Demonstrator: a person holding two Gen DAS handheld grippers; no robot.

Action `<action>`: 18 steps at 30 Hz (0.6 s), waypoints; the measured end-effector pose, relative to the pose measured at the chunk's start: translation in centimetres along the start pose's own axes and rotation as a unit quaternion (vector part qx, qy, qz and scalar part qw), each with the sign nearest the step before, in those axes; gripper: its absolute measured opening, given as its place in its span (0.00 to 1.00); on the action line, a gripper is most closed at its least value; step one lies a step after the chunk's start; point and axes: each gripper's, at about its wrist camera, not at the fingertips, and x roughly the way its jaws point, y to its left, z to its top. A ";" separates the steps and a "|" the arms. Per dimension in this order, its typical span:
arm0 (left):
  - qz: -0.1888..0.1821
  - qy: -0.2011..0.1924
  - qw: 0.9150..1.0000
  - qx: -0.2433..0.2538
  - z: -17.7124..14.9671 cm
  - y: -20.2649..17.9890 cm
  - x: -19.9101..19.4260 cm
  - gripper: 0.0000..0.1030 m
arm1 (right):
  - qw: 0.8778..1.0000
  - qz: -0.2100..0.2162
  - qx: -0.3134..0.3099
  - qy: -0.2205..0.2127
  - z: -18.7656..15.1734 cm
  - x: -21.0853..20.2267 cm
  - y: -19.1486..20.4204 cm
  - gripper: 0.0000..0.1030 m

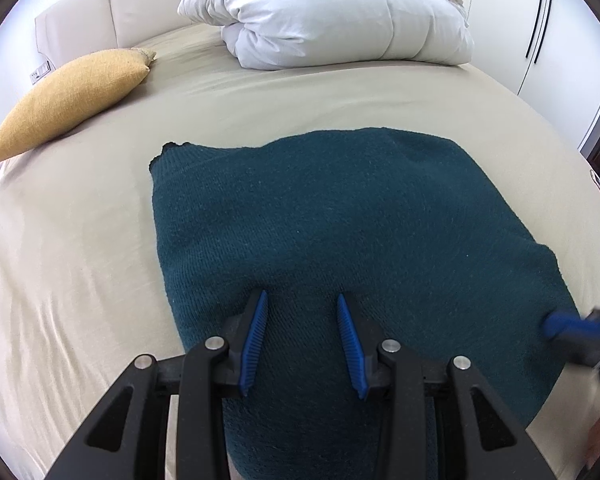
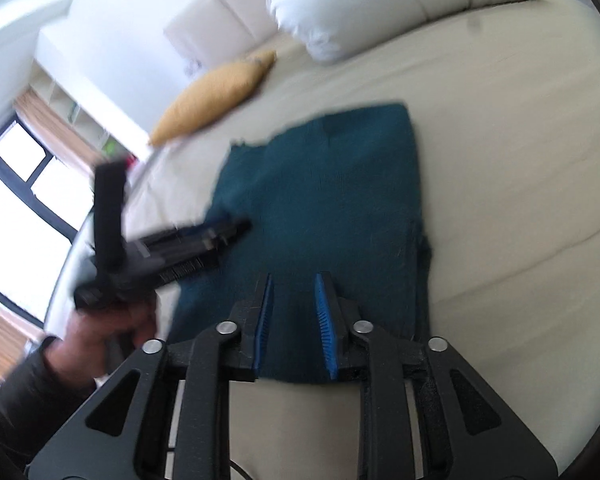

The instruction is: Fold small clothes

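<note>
Dark teal knitted garment [image 1: 340,240] lies part-folded on beige bed sheet [image 1: 80,260]; final folds seemingly remain. Left gripper [image 1: 302,300] and right gripper [image 2: 294,280] both gape, empty, at garment's near edge.

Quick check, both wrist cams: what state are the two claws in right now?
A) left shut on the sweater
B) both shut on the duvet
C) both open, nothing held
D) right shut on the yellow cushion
C: the left claw and the right claw each show a clear gap between the blue pads, above the teal sweater, with no fabric pinched.
</note>
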 end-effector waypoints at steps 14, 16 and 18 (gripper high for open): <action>-0.017 -0.014 1.000 -0.015 -0.6 0.4 -0.6 0.38 | 0.996 -0.011 0.083 -0.012 -1.2 -3.6 -4.6 0.26; -0.030 -0.017 0.999 -0.035 -0.6 0.9 -1.2 0.37 | 0.995 -0.016 0.090 -0.033 -0.5 -5.1 -4.6 0.29; -0.045 -0.020 0.997 -0.058 -0.7 1.5 -2.0 0.37 | 0.995 0.020 0.092 -0.046 0.5 -5.9 -4.3 0.29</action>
